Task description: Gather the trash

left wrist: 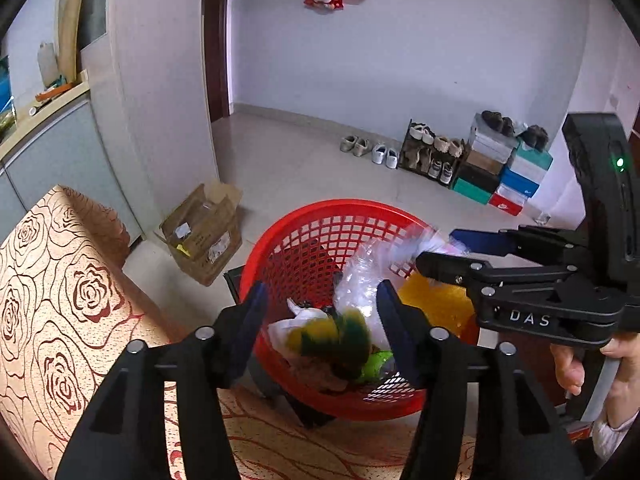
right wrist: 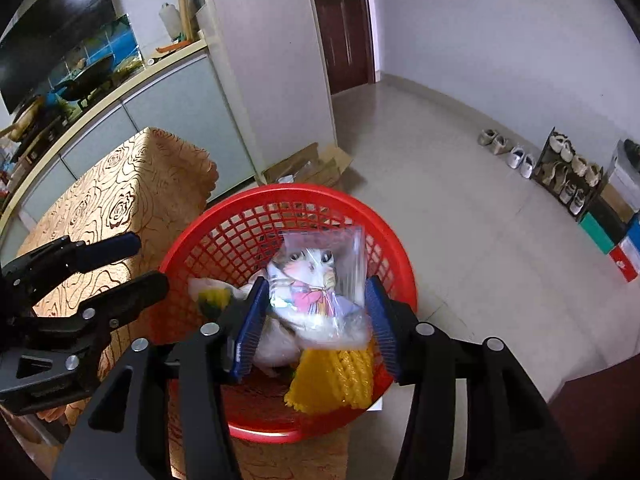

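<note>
— How does the left gripper (left wrist: pixel 322 322) stand?

— Its blue-padded jaws stand apart above the red basket (left wrist: pixel 304 248), with nothing pressed between them. A yellow-and-green wrapper (left wrist: pixel 340 338), blurred, shows in the gap between the pads, clear of both, over the white crumpled bag (left wrist: pixel 286 330) lying in the basket.

— And the right gripper (right wrist: pixel 320 320)?

— Parted as well. A clear plastic bag with a cartoon cat print (right wrist: pixel 316 288) sits between its pads; the left pad is just beside the bag's edge, the right pad a little off it, and whether either still touches the plastic cannot be told. The bag's lower end lies on the yellow foam net (right wrist: pixel 336 376) inside the basket.

— Where is the trash, then?

— All in the basket: the cat bag, the yellow net, the white bag, the wrapper, something bright green (left wrist: pixel 376 364) low down. From the left wrist view the right gripper reaches in from the right over the rim, a person's hand (left wrist: pixel 576 364) on its handle.

— And around the basket?

— It stands at the edge of a table draped in a gold cloth with rose patterns (left wrist: pixel 60 280). Beyond, on the pale tiled floor, an open cardboard box (left wrist: pixel 204 236) rests by the wall — farther off, a shoe rack (left wrist: pixel 432 156) and stacked shoe boxes (left wrist: pixel 500 172).
</note>
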Available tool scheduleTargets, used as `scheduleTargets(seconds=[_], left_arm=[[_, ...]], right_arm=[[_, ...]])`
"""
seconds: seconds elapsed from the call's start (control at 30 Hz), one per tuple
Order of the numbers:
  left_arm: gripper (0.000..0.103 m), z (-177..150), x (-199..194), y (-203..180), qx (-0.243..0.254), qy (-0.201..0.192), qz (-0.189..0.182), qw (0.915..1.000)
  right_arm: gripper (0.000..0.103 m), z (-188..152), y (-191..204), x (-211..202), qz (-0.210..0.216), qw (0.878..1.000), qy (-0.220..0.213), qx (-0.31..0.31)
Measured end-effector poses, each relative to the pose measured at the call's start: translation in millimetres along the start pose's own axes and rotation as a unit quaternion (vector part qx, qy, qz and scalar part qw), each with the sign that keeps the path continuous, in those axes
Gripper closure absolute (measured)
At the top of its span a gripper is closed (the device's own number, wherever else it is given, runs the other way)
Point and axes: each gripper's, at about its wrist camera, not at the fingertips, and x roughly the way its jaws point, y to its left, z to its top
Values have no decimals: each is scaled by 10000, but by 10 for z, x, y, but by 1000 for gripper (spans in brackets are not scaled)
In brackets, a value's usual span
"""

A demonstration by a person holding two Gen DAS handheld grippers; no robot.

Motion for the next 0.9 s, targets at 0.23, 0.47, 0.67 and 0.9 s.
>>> scheduleTargets(seconds=[0.23,0.47,0.67,0.9], left_arm=[[37,-21,-237,108,-197,-207,232,9993],[30,-109,-660,117,-328,-520,752,9953],[20,-235,-1063,49,-389,-730,1279,9883],[13,-411,-1492,-59,-569,-964,1706,9790]], right_arm=[[43,-16,48,-140,129,9998,-148,50],[32,-129,209,-450,-109,9987,-502,-46],[14,-287,367,-848,-284,9955,-908,-21],[10,-504,528,-1138,-190,9952,-959,76]])
